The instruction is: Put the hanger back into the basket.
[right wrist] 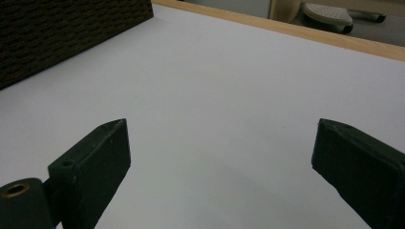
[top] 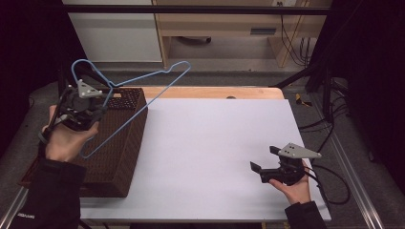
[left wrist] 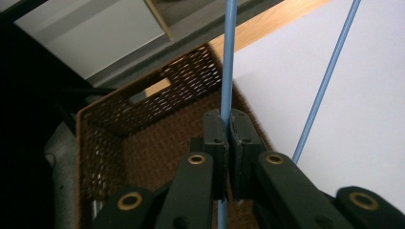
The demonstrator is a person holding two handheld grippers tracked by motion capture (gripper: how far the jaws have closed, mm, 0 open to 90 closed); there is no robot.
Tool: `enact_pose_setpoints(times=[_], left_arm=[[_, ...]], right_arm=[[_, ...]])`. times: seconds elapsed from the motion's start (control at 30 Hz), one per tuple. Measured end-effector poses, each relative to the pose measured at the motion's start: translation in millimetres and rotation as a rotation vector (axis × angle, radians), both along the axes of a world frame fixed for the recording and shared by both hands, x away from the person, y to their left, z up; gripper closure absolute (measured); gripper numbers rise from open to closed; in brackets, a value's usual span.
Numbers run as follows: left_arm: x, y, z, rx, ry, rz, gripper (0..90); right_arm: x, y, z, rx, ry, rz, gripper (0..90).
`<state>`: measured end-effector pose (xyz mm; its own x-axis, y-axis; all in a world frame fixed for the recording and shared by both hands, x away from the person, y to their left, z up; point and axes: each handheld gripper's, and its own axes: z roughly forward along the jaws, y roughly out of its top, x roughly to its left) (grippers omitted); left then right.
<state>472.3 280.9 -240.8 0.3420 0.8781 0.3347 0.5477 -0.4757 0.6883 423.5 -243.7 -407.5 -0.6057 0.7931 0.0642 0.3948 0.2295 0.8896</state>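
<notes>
A light blue wire hanger (top: pixel 135 82) hangs in the air over the brown wicker basket (top: pixel 125 143) at the table's left. My left gripper (top: pixel 103 102) is shut on one of its wire bars; in the left gripper view the pads pinch the blue hanger wire (left wrist: pixel 227 71) above the basket's inside (left wrist: pixel 157 138). The hanger's hook points up and left. My right gripper (top: pixel 264 159) rests low over the white table top at the front right, jaws wide apart and nothing between them. Its fingertips (right wrist: pixel 102 148) frame bare white surface in the right gripper view.
The white table top (top: pixel 215 143) has a wooden strip along its far edge (top: pixel 215 91). The basket's woven wall (right wrist: pixel 62 33) stands at the left. Cables lie on the floor to the right (top: pixel 334 124). Cabinets stand behind the table.
</notes>
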Motion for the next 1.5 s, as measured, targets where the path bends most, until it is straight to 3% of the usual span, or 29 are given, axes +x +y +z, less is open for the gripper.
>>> enact_pose_setpoints(times=[0.3, 0.73, 1.17, 1.5], left_arm=[[2.5, 41.8, -12.2, 0.022, 0.014, 0.094, 87.1], [7.1, 83.8, -48.3, 0.050, 0.058, 0.202, 87.0], [11.2, 98.8, -92.0, 0.104, 0.105, 0.248, 87.0], [19.7, 98.7, -124.3, 0.114, 0.188, 0.277, 86.9]], right_arm=[[0.2, 1.3, -1.0, -0.002, 0.007, -0.003, 5.9], [0.5, 1.9, -1.6, -0.008, 0.009, -0.001, 5.6], [0.8, 2.8, -2.3, -0.011, 0.015, -0.003, 5.8], [1.1, 3.3, -2.7, -0.012, 0.014, -0.002, 5.7]])
